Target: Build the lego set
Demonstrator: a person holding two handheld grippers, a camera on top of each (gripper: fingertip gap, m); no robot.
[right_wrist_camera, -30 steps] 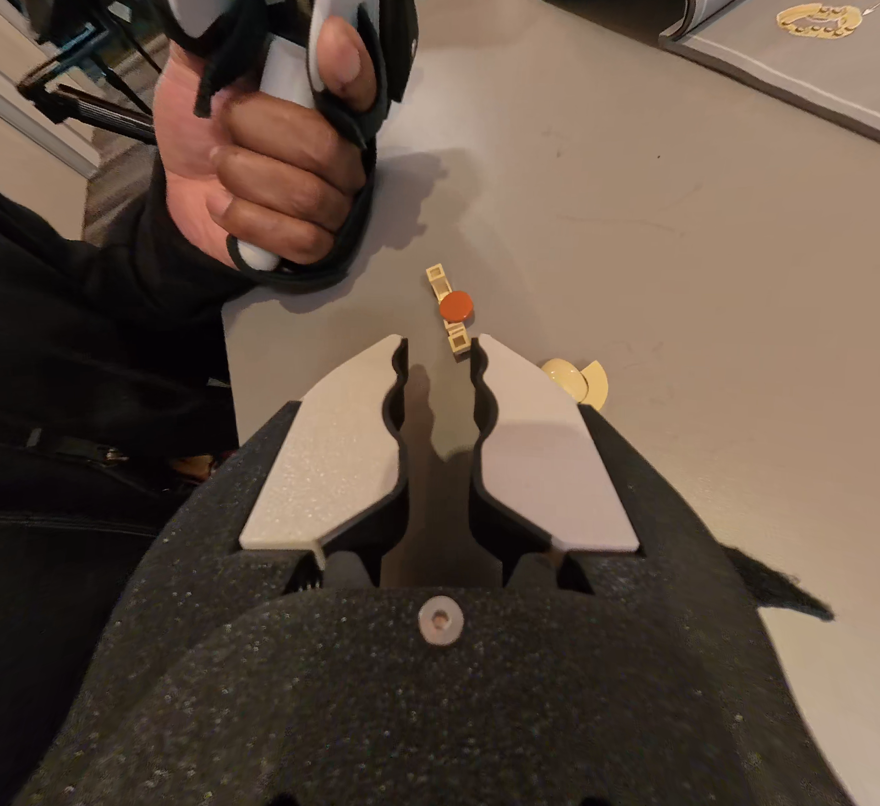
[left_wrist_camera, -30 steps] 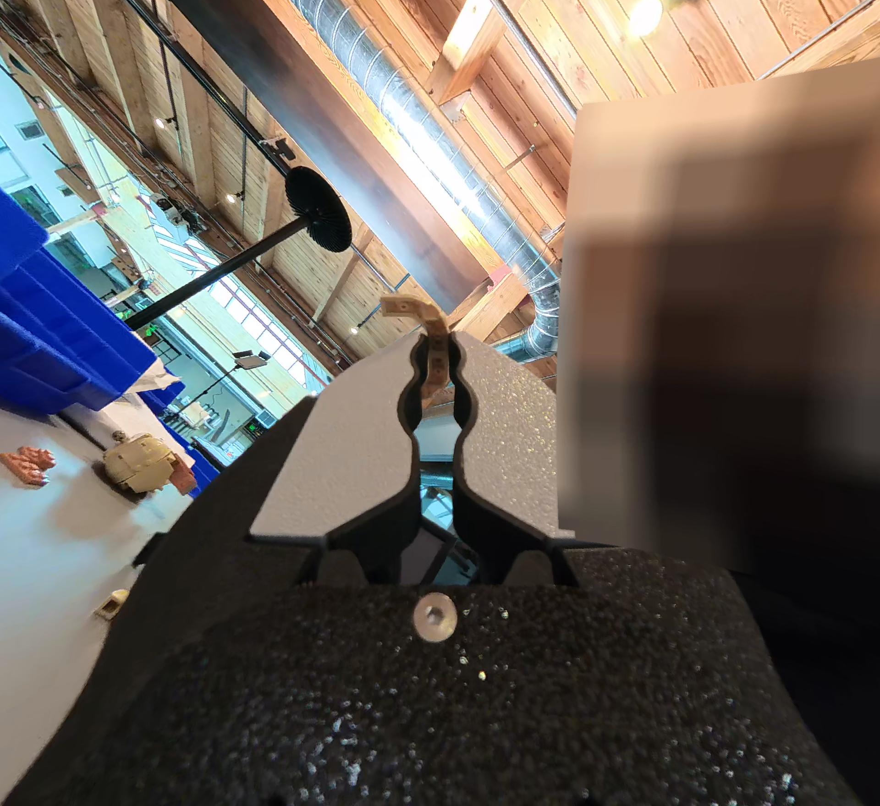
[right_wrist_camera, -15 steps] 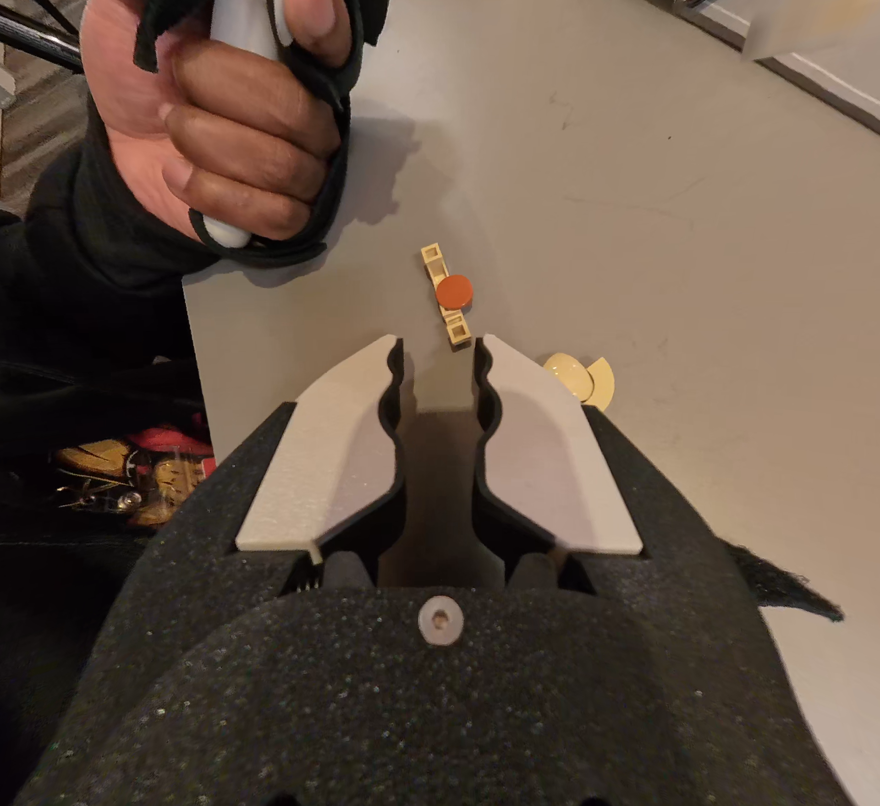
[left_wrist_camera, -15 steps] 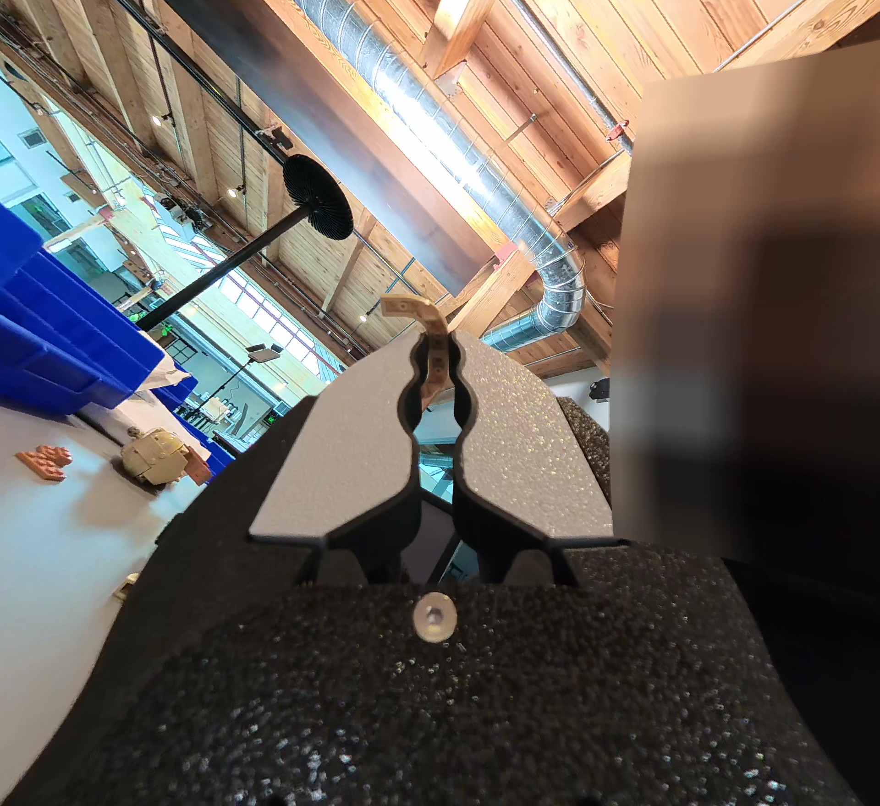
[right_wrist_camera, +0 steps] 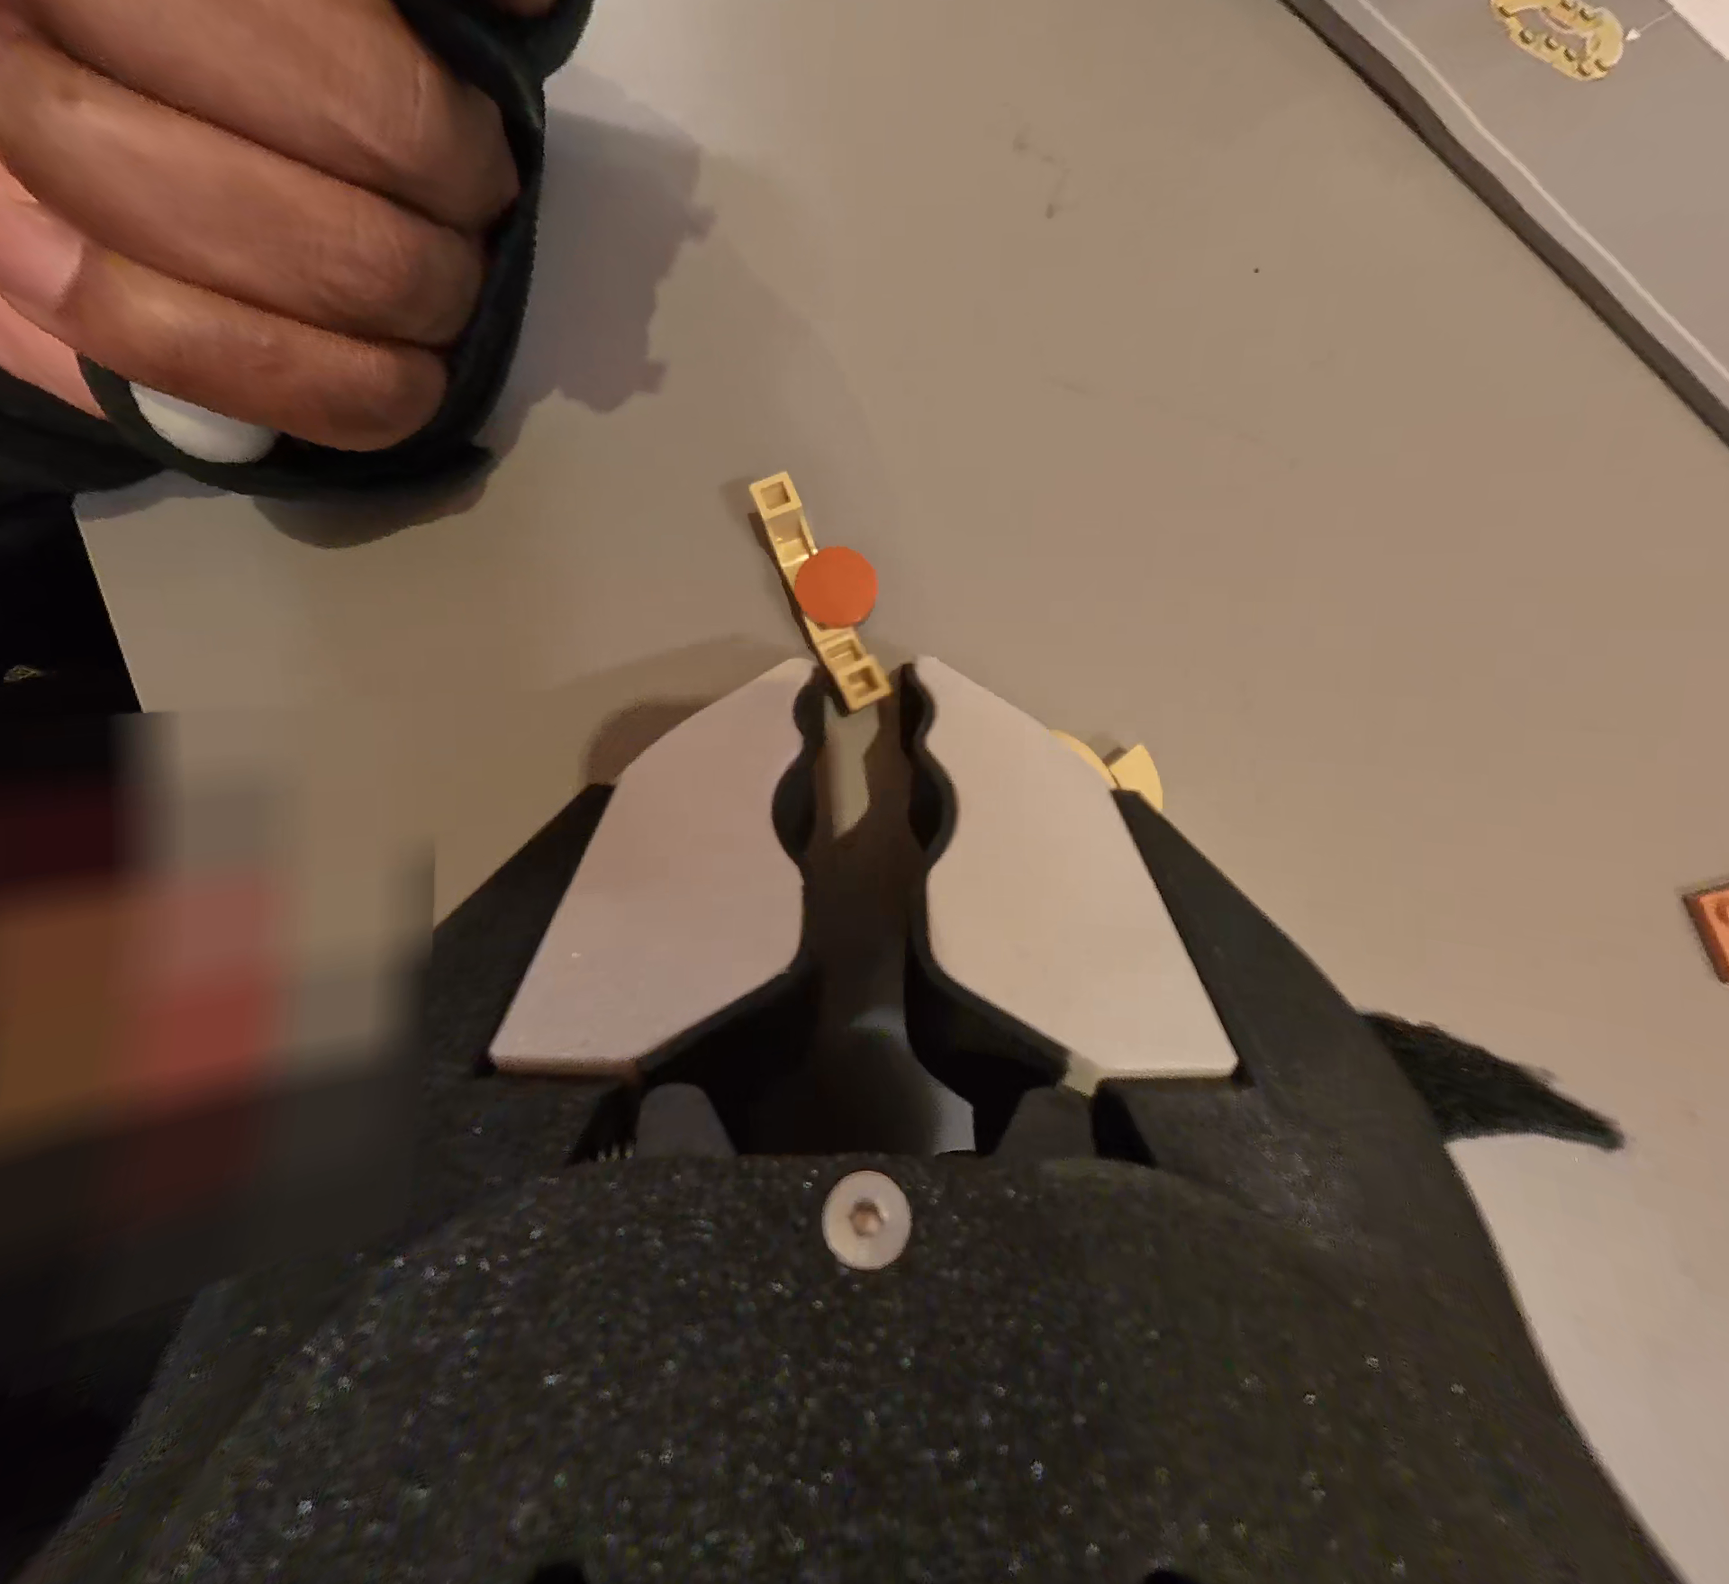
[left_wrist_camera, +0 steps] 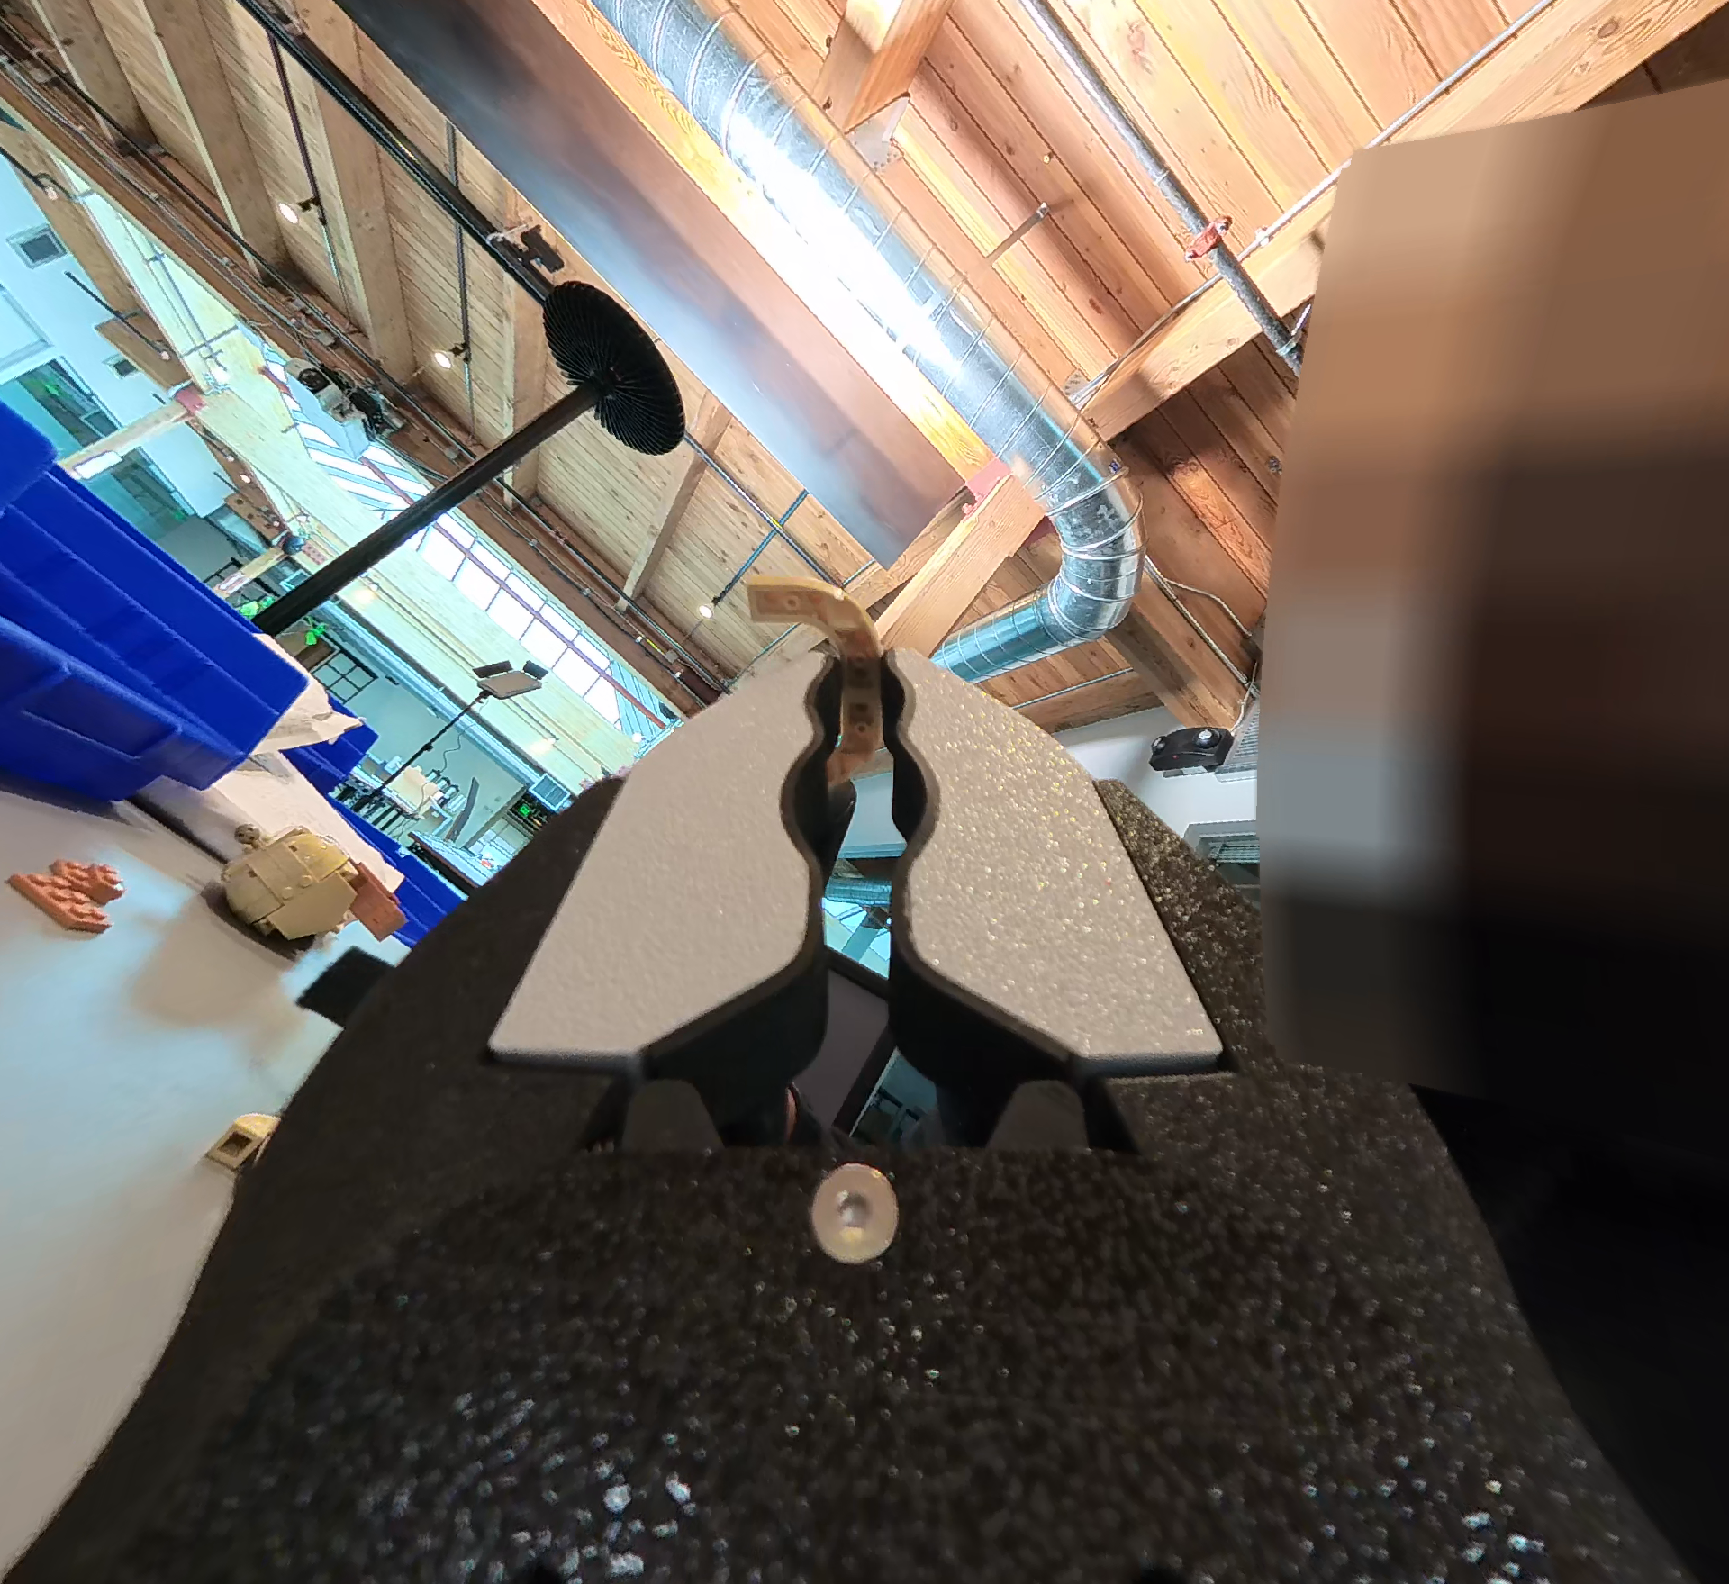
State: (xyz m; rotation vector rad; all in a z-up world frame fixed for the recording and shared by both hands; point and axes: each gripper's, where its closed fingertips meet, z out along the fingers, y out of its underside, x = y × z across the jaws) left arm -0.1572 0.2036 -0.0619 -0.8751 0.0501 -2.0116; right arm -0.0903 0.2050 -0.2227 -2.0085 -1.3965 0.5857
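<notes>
While the left gripper [left_wrist_camera: 853,678] points up toward the wooden ceiling with its jaws closed on a small curved tan lego piece [left_wrist_camera: 847,660], the right gripper [right_wrist_camera: 853,683] hangs low over the grey table [right_wrist_camera: 1216,416] with its jaws apart by a narrow gap. Just ahead of that gap lies the thing the coming move turns on: a thin tan lego bar with a round orange-red tile stuck on its middle [right_wrist_camera: 823,589]. Its long axis runs from near to far, leaning a little to the left at the far end, so it lies almost in line with the right gripper's fingers, not across them. Its near end sits right at the mouth of the jaws, slightly toward the right fingertip; whether it touches that tip cannot be told. The right gripper is plainly the nearer one; the person's left hand [right_wrist_camera: 234,182], wrapped round its handle, is held off to the far left.

My judgement is that a grasp from here would close on the bar's narrow sides, near its end, so the hold may be short and the bar could pivot.

A pale tan rounded piece [right_wrist_camera: 1123,767] peeks out just right of the right finger, and an open grey instruction booklet [right_wrist_camera: 1544,89] lies at the far right.
</notes>
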